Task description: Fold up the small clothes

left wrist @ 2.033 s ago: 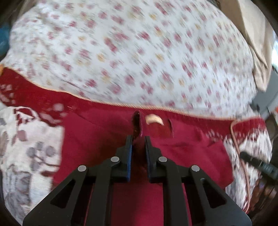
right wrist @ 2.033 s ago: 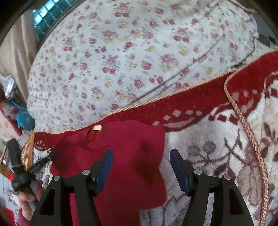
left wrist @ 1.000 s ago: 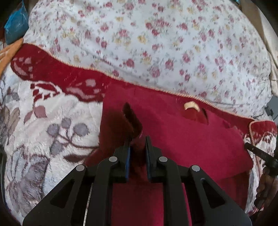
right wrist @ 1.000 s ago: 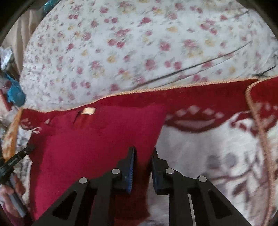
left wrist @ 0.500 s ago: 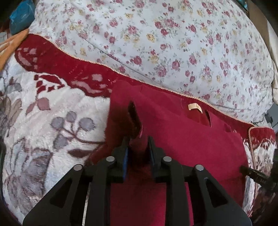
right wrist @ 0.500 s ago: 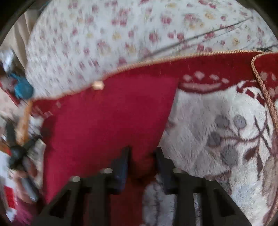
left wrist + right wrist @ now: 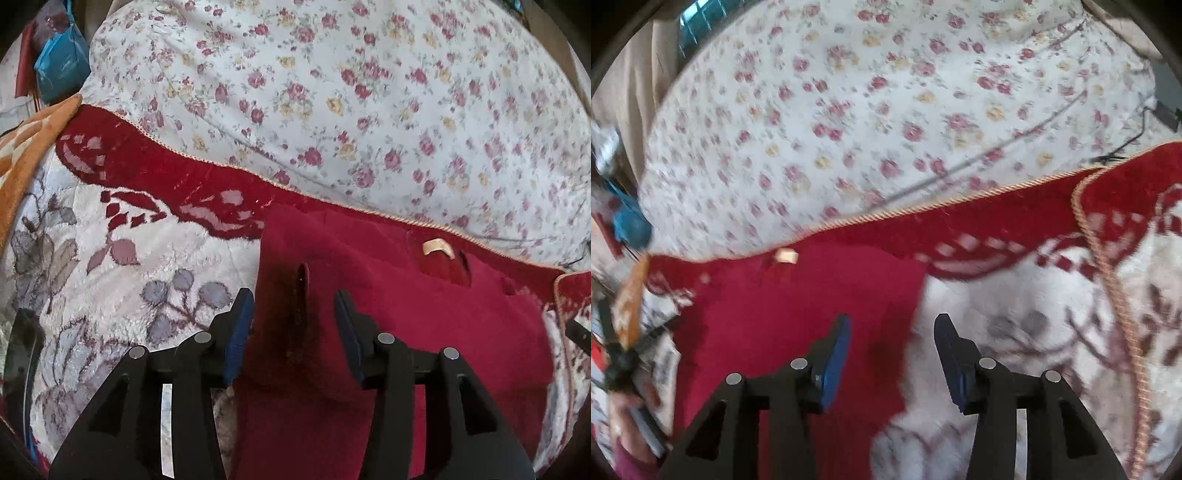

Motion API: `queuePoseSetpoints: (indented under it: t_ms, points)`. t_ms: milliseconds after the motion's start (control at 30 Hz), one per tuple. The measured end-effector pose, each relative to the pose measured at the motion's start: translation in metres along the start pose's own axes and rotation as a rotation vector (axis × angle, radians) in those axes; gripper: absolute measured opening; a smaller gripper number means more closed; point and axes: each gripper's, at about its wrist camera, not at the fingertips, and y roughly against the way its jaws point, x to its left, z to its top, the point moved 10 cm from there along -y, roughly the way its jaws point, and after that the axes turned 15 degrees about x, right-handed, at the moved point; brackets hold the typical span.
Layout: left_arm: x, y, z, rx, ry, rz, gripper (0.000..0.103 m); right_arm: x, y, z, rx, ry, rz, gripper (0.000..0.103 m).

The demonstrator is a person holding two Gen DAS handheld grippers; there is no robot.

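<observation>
A small dark red garment with a tan neck label lies flat on a red and white patterned blanket. My left gripper is open over the garment's left edge, where a small upright fold stands between the fingers. In the right wrist view the same garment lies at lower left with its label at the top. My right gripper is open and straddles the garment's right edge, holding nothing.
A white flowered bedsheet covers the bed beyond the blanket's corded edge. A blue bag and an orange blanket lie at far left. A thin cable runs over the sheet at right.
Both grippers were shut on the garment's edges and have opened and let go. The garment now lies spread flat on the blanket.
</observation>
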Motion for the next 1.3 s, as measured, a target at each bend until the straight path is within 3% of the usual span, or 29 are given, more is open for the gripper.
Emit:
queuePoseSetpoints:
  t_ms: [167, 267, 500, 667, 733, 900, 1000, 1167, 1233, 1300]
  points:
    - [0.004, -0.027, -0.002, 0.069, 0.0, 0.046, 0.046, 0.025, -0.056, 0.007, 0.084, 0.094, -0.066, 0.044]
    - [0.005, -0.033, 0.0, 0.068, -0.003, 0.07, 0.056, 0.014, -0.086, 0.005, 0.128, 0.096, -0.123, 0.045]
    - [0.006, -0.033, -0.001, 0.067, -0.008, 0.07, 0.056, 0.003, -0.064, 0.005, 0.129, 0.035, -0.066, 0.045]
    - [0.004, -0.033, -0.003, 0.058, -0.012, 0.079, 0.056, 0.022, -0.039, -0.008, 0.095, 0.093, -0.06, 0.045]
    - [0.004, -0.032, -0.003, 0.053, -0.019, 0.085, 0.057, 0.027, -0.047, -0.017, 0.141, 0.115, -0.071, 0.045]
    - [0.008, -0.033, -0.003, 0.051, -0.01, 0.087, 0.062, 0.024, -0.06, -0.039, 0.258, 0.192, -0.197, 0.047]
    - [0.009, -0.034, -0.003, 0.055, -0.002, 0.083, 0.062, 0.02, -0.048, -0.036, 0.227, 0.141, -0.14, 0.047]
    - [0.006, -0.034, -0.003, 0.046, -0.015, 0.101, 0.062, 0.027, -0.047, 0.003, 0.07, 0.106, -0.074, 0.047]
    - [0.005, -0.035, -0.003, 0.046, -0.016, 0.1, 0.063, 0.025, -0.064, 0.011, 0.062, 0.1, -0.082, 0.047]
    - [0.006, -0.036, -0.002, 0.046, -0.012, 0.104, 0.067, 0.014, -0.088, 0.007, 0.108, 0.082, -0.127, 0.05]
